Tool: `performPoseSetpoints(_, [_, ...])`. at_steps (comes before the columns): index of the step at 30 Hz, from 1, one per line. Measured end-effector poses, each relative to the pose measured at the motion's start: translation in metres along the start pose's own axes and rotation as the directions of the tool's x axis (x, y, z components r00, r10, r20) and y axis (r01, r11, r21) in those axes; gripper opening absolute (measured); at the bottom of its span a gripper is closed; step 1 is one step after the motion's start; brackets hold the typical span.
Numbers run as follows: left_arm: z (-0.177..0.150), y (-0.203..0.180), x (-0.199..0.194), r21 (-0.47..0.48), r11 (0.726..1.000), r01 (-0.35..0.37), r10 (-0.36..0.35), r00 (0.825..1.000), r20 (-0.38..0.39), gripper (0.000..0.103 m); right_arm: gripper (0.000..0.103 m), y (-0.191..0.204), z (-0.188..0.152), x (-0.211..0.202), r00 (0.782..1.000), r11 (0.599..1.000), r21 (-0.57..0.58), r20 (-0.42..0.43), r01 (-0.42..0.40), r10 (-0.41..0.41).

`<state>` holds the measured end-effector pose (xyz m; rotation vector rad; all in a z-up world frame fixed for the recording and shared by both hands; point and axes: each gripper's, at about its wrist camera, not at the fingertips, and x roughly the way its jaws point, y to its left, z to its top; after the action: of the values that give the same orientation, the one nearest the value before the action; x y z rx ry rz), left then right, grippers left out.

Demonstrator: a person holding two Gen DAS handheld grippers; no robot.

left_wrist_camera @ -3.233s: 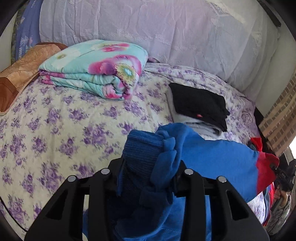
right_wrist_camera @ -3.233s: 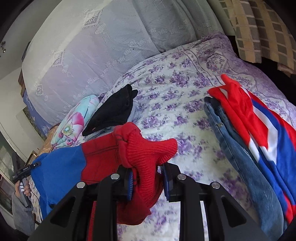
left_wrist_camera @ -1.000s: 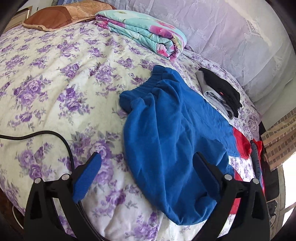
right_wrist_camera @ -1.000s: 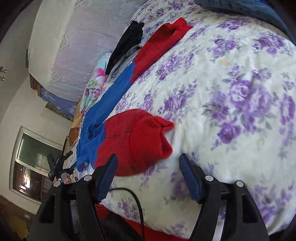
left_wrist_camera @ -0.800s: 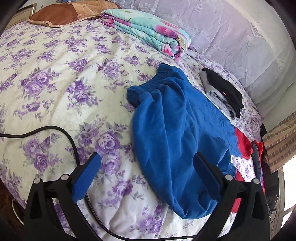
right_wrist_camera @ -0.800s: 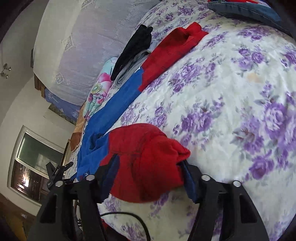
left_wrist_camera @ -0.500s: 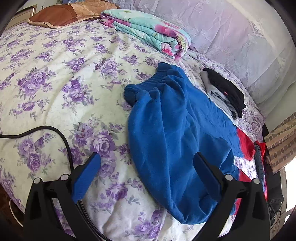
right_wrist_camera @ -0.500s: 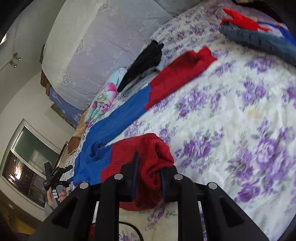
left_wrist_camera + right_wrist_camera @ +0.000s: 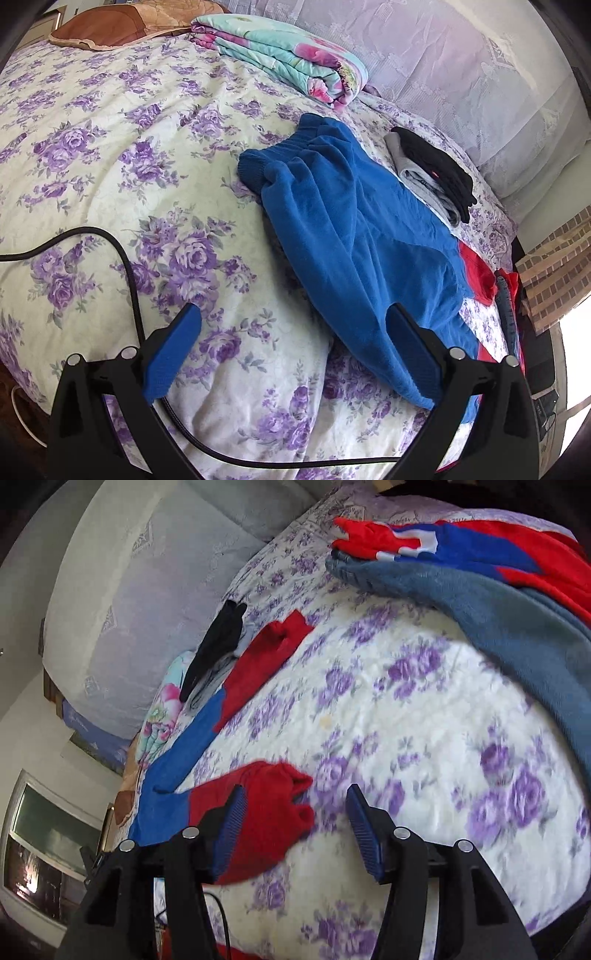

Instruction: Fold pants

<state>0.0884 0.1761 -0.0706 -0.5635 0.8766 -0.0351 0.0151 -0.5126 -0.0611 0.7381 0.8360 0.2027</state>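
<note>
Blue-and-red pants [image 9: 354, 236] lie spread, perhaps rumpled.

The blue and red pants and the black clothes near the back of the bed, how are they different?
The blue and red pants lie spread out long and rumpled across the bed, not yet folded. The black clothes are folded small and stacked on a grey garment. The pants are two bright colours; the black clothes are dark and plain. Both rest on the flowered bed, and neither tool holds them.
</note>
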Motion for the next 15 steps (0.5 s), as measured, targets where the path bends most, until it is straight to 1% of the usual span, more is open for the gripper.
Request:
performPoseSetpoints(2, [0.0,0.0,0.003,-0.001,1.0,-0.008,0.008,1.0,0.001,0.098,0.052,0.005,-0.014,0.006,0.998,1.0,0.002,-0.051,-0.023,0.023])
performPoseSetpoints(5, [0.001,0.0,0.006,-0.02,1.0,-0.007,0.007,1.0,0.012,0.098,0.051,0.02,-0.021,0.026,0.989,0.995,-0.004,-0.109,-0.102,0.101])
performPoseSetpoints(6, [0.002,-0.001,0.006,-0.022,1.0,0.002,-0.001,1.0,0.015,0.098,0.051,0.025,-0.025,0.036,0.986,0.994,-0.015,-0.129,-0.106,0.103])
performPoseSetpoints(8, [0.007,-0.001,0.006,-0.033,0.999,0.027,-0.026,0.999,0.02,0.098,0.05,0.03,-0.029,0.049,0.99,0.996,-0.042,-0.114,-0.083,0.078])
performPoseSetpoints(10, [0.012,-0.002,0.009,-0.055,0.997,0.047,-0.046,0.999,0.022,0.098,0.051,0.034,-0.027,0.053,0.991,0.994,-0.026,-0.09,-0.103,0.1])
performPoseSetpoints(12, [0.02,-0.004,0.017,-0.053,0.998,0.036,-0.035,0.999,0.011,0.098,0.044,0.036,-0.025,0.056,0.988,0.991,-0.009,-0.082,-0.135,0.134])
performPoseSetpoints(13, [0.024,-0.004,0.021,-0.053,0.998,0.02,-0.019,1.0,0.012,0.098,0.033,0.038,-0.024,0.058,0.988,0.991,-0.013,-0.082,-0.136,0.135])
performPoseSetpoints(15, [0.036,-0.002,0.026,-0.077,0.997,0.014,-0.012,1.0,0.024,0.098,0.02,0.042,-0.021,0.063,0.987,0.99,-0.026,-0.088,-0.138,0.135])
